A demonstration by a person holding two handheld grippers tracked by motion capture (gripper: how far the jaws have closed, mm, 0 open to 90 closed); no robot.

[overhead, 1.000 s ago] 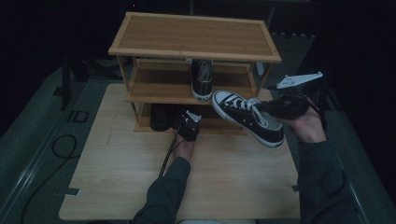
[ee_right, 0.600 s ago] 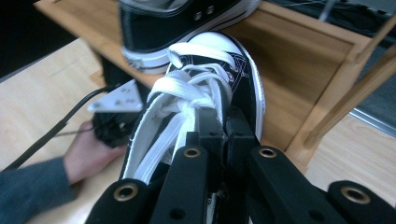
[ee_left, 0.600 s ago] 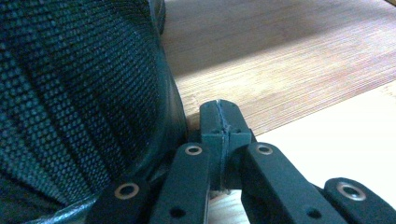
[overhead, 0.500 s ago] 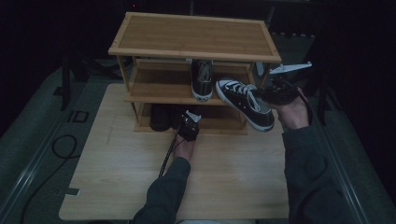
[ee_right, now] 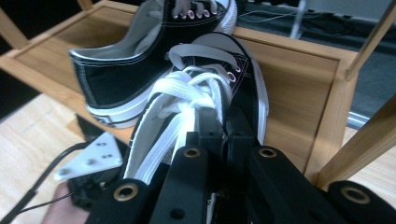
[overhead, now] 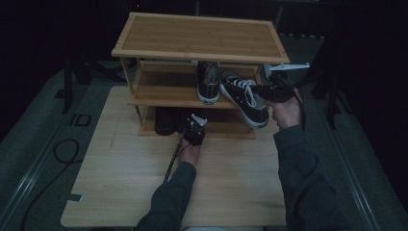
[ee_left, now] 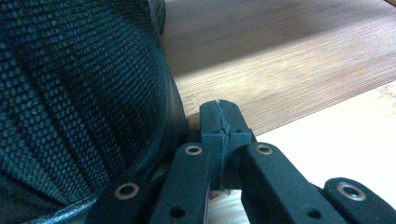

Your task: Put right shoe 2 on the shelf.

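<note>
A black sneaker with white laces (overhead: pixel 243 98) hangs tilted at the right end of the shoe rack's middle shelf (overhead: pixel 163 96), toe toward the shelf. My right gripper (overhead: pixel 269 91) is shut on its upper by the laces (ee_right: pixel 187 93), seen close at the right gripper (ee_right: pixel 224 126). A matching sneaker (overhead: pixel 208 82) stands on that shelf just left of it, heel outward (ee_right: pixel 121 70). My left gripper (overhead: pixel 194 130) rests at the bottom shelf, shut with nothing between its jaws (ee_left: pixel 222 116), beside a dark mesh shoe (ee_left: pixel 79 93).
The bamboo rack's top shelf (overhead: pixel 202 36) is bare. Its right posts (ee_right: pixel 369 140) stand close to the held sneaker. A dark shoe (overhead: pixel 163 120) sits on the bottom shelf's left. The light wooden table (overhead: pixel 231 183) spreads in front; a cable (overhead: pixel 62 149) loops on the floor left.
My right gripper has carried the sneaker left and toward the rack, bringing its toe up to the middle shelf beside the other sneaker. The left gripper has stayed put.
</note>
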